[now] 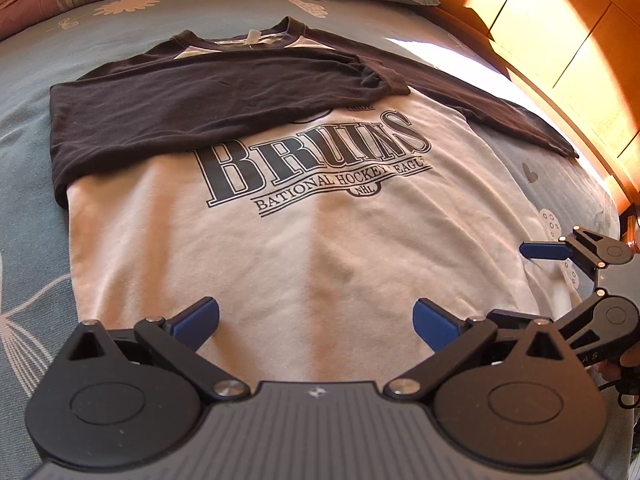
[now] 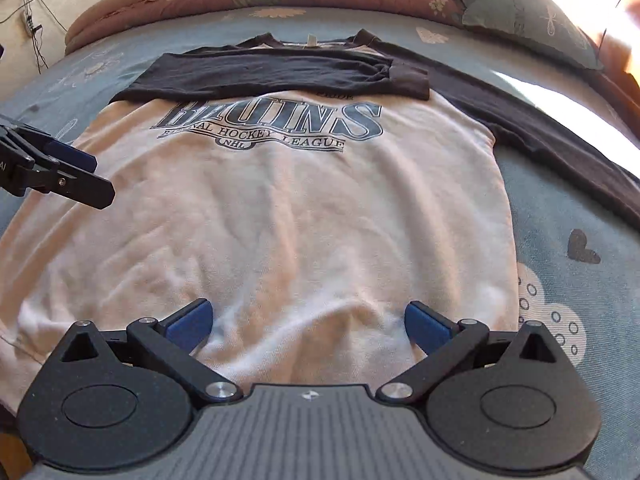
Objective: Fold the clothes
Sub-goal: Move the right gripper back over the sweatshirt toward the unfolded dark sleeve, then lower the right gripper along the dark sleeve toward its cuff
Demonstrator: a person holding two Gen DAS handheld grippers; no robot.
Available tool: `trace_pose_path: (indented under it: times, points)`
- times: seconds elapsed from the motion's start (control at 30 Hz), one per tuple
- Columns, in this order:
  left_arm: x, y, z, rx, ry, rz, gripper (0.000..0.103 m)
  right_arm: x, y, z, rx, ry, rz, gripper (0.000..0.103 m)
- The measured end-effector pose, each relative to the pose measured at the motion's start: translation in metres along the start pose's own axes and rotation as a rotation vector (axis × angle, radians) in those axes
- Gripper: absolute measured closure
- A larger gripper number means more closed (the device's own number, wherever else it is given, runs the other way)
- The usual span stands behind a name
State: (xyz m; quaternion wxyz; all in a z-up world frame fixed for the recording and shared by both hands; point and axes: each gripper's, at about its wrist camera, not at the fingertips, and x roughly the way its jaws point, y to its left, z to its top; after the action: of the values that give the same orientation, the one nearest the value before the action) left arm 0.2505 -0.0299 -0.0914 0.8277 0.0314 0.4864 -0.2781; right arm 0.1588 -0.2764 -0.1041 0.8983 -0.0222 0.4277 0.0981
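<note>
Reading "BRUINS", perhaps "National Hockey League", shirt (image 1: 304, 256)

Shirt (image 2: 280, 208) flat on bed (image 2: 580, 216), one sleeve (image 2: 280, 70) folded across chest, pillow (image 2: 528, 20) behind, right.

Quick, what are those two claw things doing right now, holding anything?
Left gripper: open, holding nothing, above the shirt.
Right gripper: open, holding nothing, above the shirt too.
</note>
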Motion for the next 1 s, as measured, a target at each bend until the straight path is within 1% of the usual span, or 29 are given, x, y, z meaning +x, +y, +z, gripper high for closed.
trace_pose_path:
  times: [0.03,0.07,0.17,0.33,0.43,0.5,0.53,0.6,0.67,0.73,0.8,0.9,1.0]
  points:
    - [0.002,-0.002,-0.001,0.006,0.003,0.006,0.001,0.000,0.002,-0.006,-0.003,-0.020,-0.015,0.000]
    - [0.003,-0.003,-0.002,0.011,0.005,0.013,0.001,-0.001,0.000,-0.008,0.032,-0.033,-0.027,0.000]
    - [0.004,-0.001,-0.002,0.003,0.000,0.010,0.001,0.001,0.000,-0.005,0.043,-0.028,-0.064,0.000]
    - [0.003,0.000,-0.004,-0.009,-0.025,0.011,0.001,0.000,0.001,-0.004,0.056,-0.007,-0.078,0.000]
    - [-0.002,-0.001,-0.003,0.002,-0.067,0.015,0.001,-0.004,-0.002,0.000,0.078,0.030,-0.086,0.000]
    - [-0.010,-0.004,-0.002,0.017,-0.118,0.003,0.001,-0.012,-0.013,0.005,0.123,0.011,-0.085,0.000]
    - [-0.011,-0.003,-0.001,0.013,-0.129,-0.012,0.001,-0.017,-0.019,0.007,0.146,0.001,-0.084,0.000]
    - [-0.013,-0.002,0.001,0.001,-0.146,-0.046,0.001,-0.028,-0.042,0.017,0.200,-0.052,-0.086,0.000]
    - [-0.003,0.001,0.000,-0.014,-0.110,-0.061,0.001,-0.036,-0.072,0.029,0.260,-0.094,-0.098,0.000]
    - [0.006,0.002,-0.003,-0.017,-0.087,-0.036,0.001,-0.038,-0.102,0.043,0.307,-0.122,-0.127,0.000]
    - [0.007,-0.001,-0.004,0.006,-0.097,-0.026,0.001,-0.035,-0.141,0.066,0.337,-0.146,-0.197,0.000]
    - [0.007,-0.001,-0.004,0.014,-0.094,-0.026,0.001,-0.027,-0.202,0.099,0.423,-0.155,-0.253,0.000]
    - [0.007,0.004,-0.002,-0.004,-0.101,-0.046,0.001,-0.007,-0.259,0.128,0.478,-0.127,-0.301,0.000]
